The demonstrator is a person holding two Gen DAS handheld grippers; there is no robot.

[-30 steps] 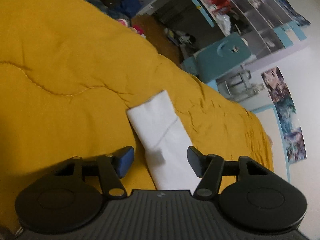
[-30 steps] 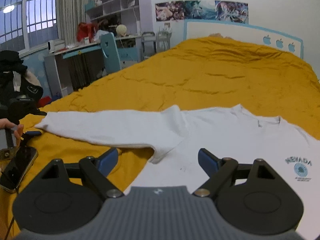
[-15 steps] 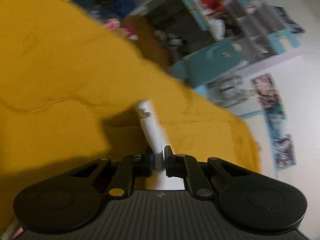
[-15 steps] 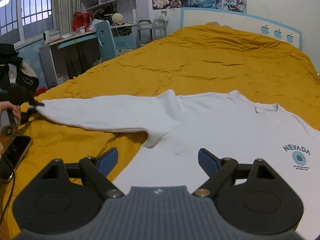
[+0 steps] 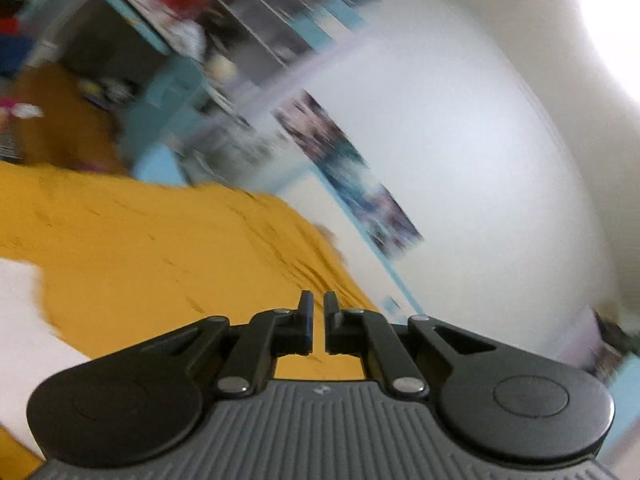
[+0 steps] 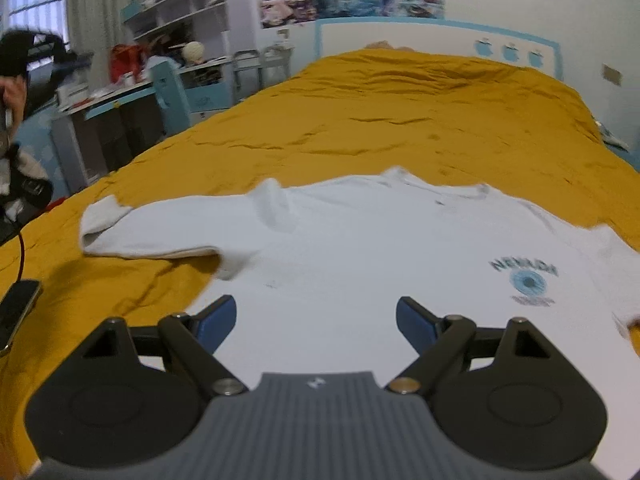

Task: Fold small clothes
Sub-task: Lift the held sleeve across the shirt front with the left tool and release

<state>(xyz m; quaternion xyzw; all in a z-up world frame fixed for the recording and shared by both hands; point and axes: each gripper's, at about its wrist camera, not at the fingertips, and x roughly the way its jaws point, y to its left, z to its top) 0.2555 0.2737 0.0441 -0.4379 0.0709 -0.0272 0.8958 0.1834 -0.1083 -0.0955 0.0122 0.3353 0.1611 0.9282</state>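
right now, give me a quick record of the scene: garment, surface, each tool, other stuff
garment: white long-sleeve shirt, spread flat, blue print on the chest, sleeve lying out to the side
surface: bed with yellow quilt
left tool: shut, nothing visible between its fingers, view blurred
right tool: open, empty, above the shirt's body
other: phone on the quilt's near edge; desk and shelves beyond

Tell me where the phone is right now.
Right wrist view, far left edge: the phone lies on the yellow bedspread, below and left of the white shirt's sleeve cuff.
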